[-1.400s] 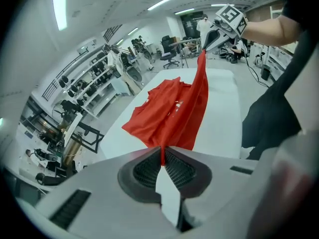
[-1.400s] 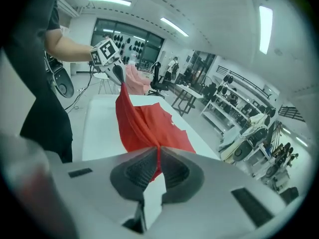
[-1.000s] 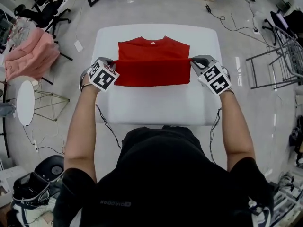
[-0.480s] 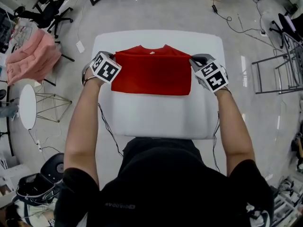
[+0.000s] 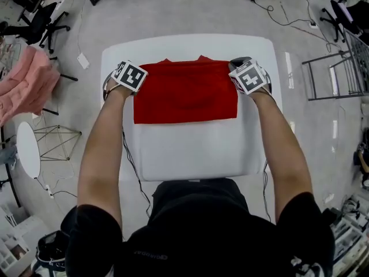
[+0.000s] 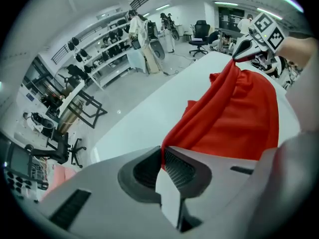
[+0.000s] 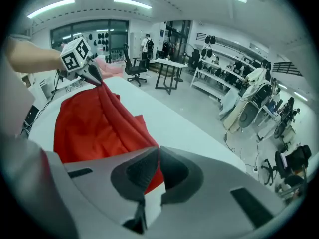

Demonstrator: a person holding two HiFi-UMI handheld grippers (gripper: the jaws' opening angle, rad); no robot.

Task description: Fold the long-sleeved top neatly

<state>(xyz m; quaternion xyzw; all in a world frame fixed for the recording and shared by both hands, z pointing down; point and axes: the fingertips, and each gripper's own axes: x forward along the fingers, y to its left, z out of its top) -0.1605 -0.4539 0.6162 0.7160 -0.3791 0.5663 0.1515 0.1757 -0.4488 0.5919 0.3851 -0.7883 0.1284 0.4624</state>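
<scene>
1. Red top (image 5: 185,94): folded, lying toward 12 o'clock on the white counter (image 5: 196,149).
2. Left gripper (image 6: 162,156) pinches its 10 o'clock corner; right gripper (image 7: 158,156) pinches the 2 o'clock corner.
3. Risk: uneven lowering or a slipped pinch would skew the edges and leave creases.

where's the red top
Head view: the red fabric long-sleeved top lies folded on the white table's far half, far corners pinched by left claw and right claw.
</scene>
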